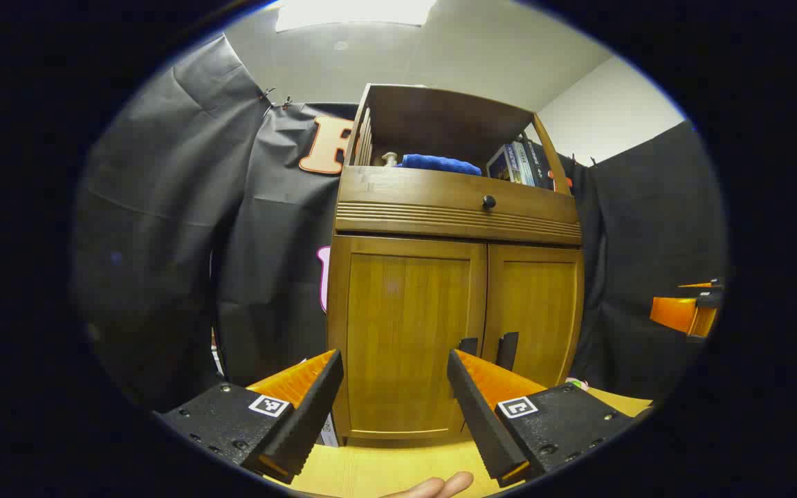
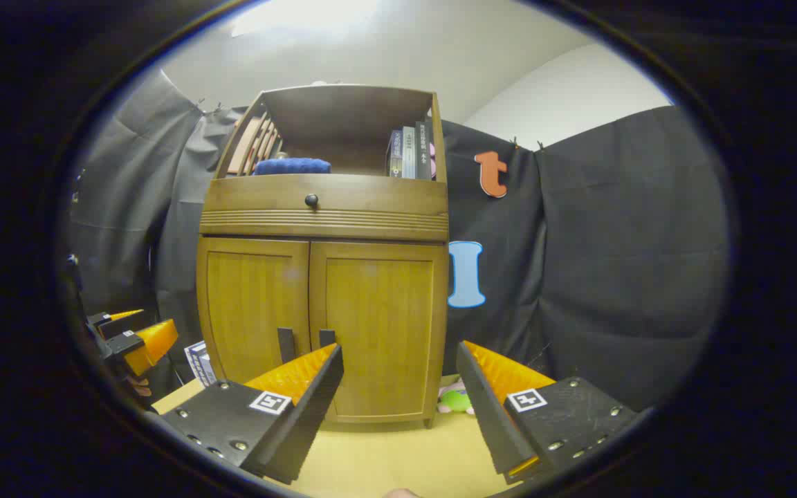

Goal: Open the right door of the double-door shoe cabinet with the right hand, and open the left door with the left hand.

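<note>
We judge nothing done yet: the brown wooden double-door shoe cabinet (image 2: 322, 277) stands on the pale wooden desk (image 2: 385, 456), its right door (image 2: 378, 332) and left door (image 1: 405, 332) both closed. Our right tool (image 2: 398, 387) and left tool (image 1: 395, 394) hang spread and empty, short of the dark handles (image 2: 327, 337). Black cloth walls surround us.

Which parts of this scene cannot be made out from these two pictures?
- Inside of the brown wooden double-door shoe cabinet: hidden in both views by its shut doors.
- Left door's dark handle: in the left gripper view, the lower part is covered by the left gripper; its jaws stand apart.
- Small green and pink soft thing beside the cabinet's foot: in the right gripper view, partly behind the right gripper, too small to identify.
- Book spines on the top shelf: too small to read.
</note>
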